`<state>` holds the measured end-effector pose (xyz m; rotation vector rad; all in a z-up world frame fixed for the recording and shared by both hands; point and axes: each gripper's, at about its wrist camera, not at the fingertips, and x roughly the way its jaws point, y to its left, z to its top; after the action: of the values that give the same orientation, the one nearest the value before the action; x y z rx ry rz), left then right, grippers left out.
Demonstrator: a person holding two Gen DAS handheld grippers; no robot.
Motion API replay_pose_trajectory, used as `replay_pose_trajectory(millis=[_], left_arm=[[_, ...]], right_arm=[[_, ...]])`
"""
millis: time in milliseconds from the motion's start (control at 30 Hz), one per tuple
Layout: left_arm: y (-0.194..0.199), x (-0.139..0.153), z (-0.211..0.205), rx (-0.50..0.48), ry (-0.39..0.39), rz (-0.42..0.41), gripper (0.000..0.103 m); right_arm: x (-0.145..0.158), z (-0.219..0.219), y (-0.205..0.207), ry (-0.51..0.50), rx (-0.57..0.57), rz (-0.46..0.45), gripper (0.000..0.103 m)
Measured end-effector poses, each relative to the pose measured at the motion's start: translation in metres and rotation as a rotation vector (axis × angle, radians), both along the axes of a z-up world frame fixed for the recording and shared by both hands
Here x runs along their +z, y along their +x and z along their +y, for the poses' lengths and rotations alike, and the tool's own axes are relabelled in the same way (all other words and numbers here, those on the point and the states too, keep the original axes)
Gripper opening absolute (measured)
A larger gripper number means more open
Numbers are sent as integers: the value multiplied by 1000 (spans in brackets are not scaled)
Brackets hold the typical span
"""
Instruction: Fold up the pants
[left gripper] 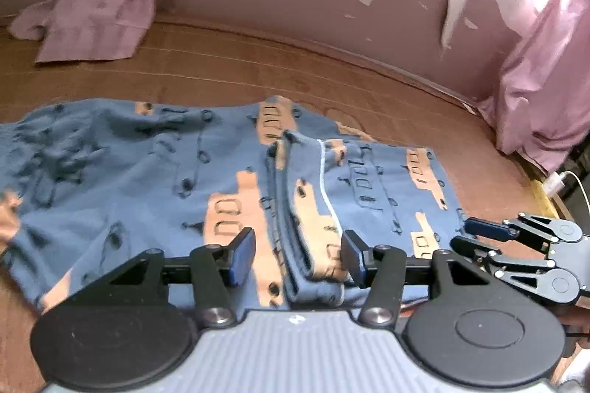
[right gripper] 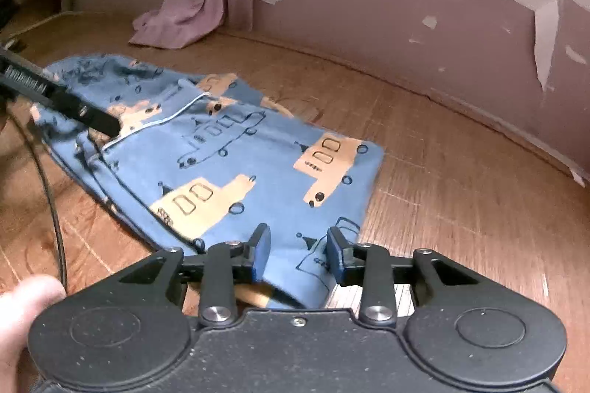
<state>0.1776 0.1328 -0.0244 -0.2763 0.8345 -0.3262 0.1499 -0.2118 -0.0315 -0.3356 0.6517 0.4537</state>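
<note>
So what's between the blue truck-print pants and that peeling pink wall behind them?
Only bare wooden floor separates the blue truck-print pants from the peeling pink wall; the right wrist view shows it most clearly.

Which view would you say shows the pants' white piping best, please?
The right wrist view: the piping runs unbroken across the pants, partly crossed by the left gripper. The left wrist view shows it only as a short, steep line among folds.

The pants (left gripper: 155, 171) run off the left edge, waistband blurred.
</note>
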Motion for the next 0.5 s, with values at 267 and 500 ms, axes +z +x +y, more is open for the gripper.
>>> replay_pose_trajectory(millis=[267, 500], left_arm=[[-56, 20, 60, 516, 120, -229, 83], [-43, -6, 109, 809, -10, -57, 79]], right_arm=[[24, 40, -2, 46, 155, -72, 68], [17, 101, 18, 21, 289, -72, 68]])
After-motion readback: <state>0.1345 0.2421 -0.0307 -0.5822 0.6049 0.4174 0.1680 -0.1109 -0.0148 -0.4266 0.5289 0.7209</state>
